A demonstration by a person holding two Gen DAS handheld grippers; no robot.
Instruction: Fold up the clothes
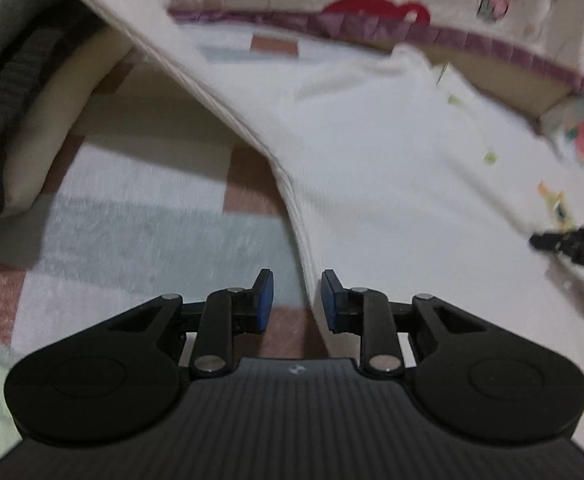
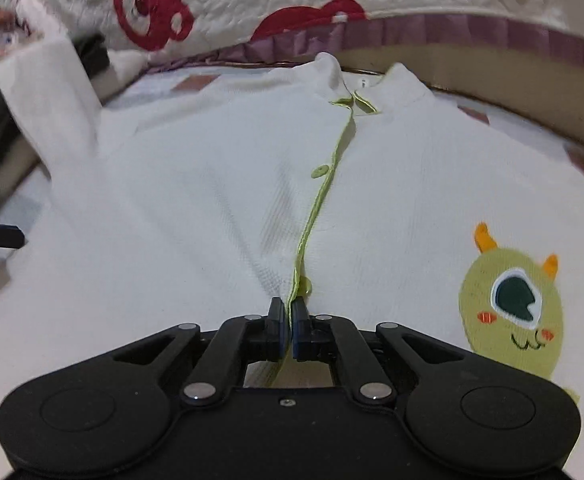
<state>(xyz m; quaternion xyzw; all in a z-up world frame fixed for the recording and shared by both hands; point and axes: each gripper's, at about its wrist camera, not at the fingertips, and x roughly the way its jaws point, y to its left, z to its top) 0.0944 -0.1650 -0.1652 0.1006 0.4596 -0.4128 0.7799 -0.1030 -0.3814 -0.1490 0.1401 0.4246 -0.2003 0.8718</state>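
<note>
**Right tongs pinch the placket; left tongs open at the shirt's side**

Nearest the right wrist camera, the right tongs (image 2: 287,322) are closed on the lime-green placket edge (image 2: 312,216) of a white button-front shirt (image 2: 195,184), just below a green button (image 2: 304,283). The shirt lies front-up and spread on a bed with a pastel checked sheet (image 1: 131,232), its collar (image 2: 332,72) pointing away toward a quilt printed with red bears (image 2: 151,12). A green one-eyed monster patch (image 2: 512,312) sits on the chest panel to the right.

In the left wrist view, the left tongs (image 1: 296,300) stand open with a clear gap between the blue pads and grip nothing; the shirt's side edge (image 1: 292,208) runs right up to that gap. One sleeve (image 2: 51,104) is raised off the bed at the left, though what lifts it is blurred.

The fabric looks like a light, soft waffle knit: it should drape, sag and wrinkle rather than hold a line. Seamed edges, such as the placket, hem, shoulder or cuff, look the surest places to grip, being thicker and less apt to slip.
</note>
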